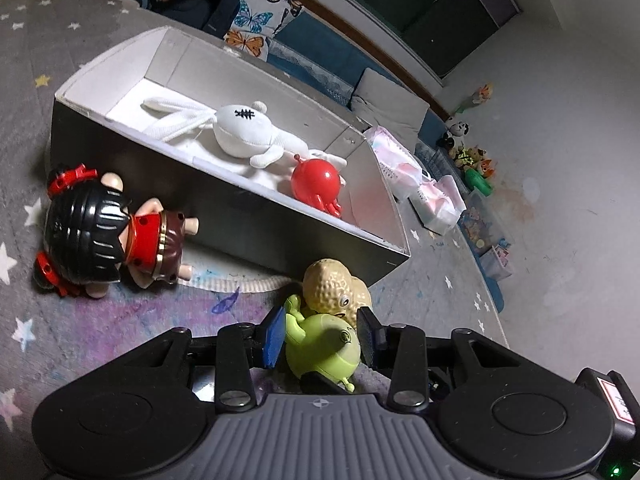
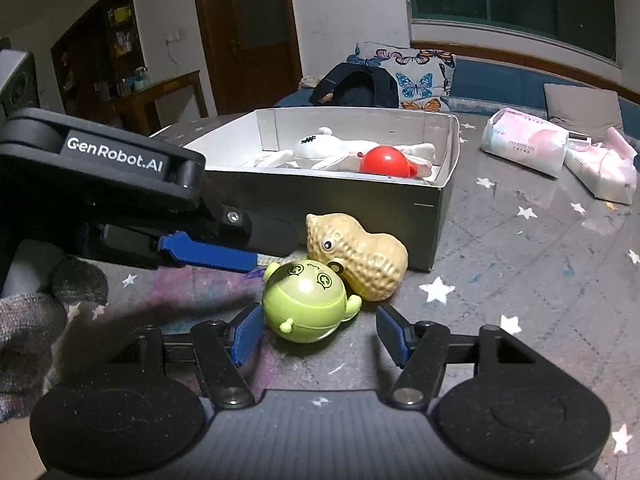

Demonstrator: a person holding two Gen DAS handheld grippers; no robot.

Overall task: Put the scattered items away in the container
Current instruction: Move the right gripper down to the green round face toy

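Note:
A green round toy (image 1: pixel 322 350) (image 2: pixel 306 302) lies on the starry mat beside a tan peanut toy (image 1: pixel 334 290) (image 2: pixel 360 254). My left gripper (image 1: pixel 320 340) is open, with its blue pads either side of the green toy. My right gripper (image 2: pixel 316 332) is open, just in front of the green toy. The open box (image 1: pixel 224 208) (image 2: pixel 320 196) holds a white plush (image 1: pixel 244 132) (image 2: pixel 320 148) and a red octopus toy (image 1: pixel 316 184) (image 2: pixel 384 162). A black-haired doll (image 1: pixel 104 232) lies face down left of the box.
Tissue packs (image 1: pixel 404 168) (image 2: pixel 528 146) lie right of the box. A butterfly pillow (image 2: pixel 416 76) and a dark bag (image 2: pixel 356 84) are behind it. Small toys (image 1: pixel 472 160) line the wall. The left gripper body (image 2: pixel 120 176) reaches in from the left in the right wrist view.

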